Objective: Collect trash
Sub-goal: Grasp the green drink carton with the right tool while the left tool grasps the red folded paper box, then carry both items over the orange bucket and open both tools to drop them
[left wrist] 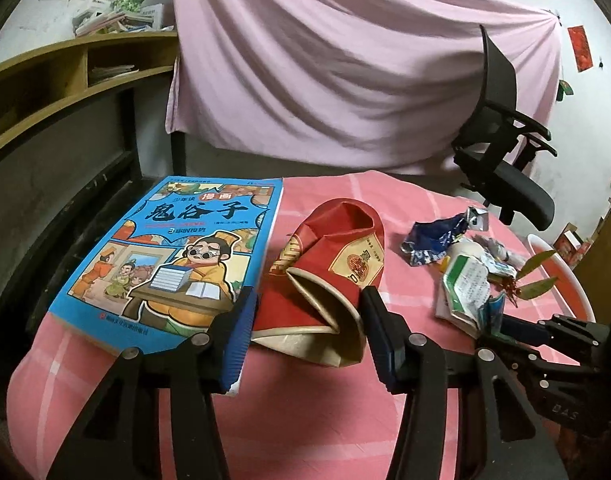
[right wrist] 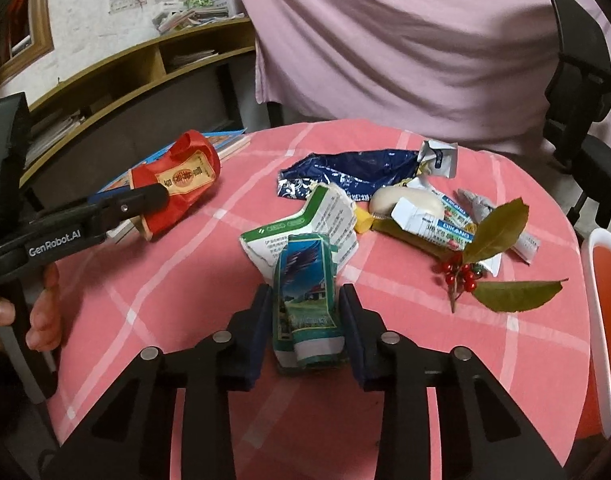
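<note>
Trash lies scattered on a round table under a pink checked cloth. The left gripper is clamped around a crushed red paper cup, its blue pads touching the cup's flattened sides, just beside a blue comic book. The right gripper pinches a crumpled green carton between its pads. Farther back lie a dark blue wrapper, a white soap bar, and a leafy sprig with red berries. An orange bin with a white rim stands at the table's right edge.
</note>
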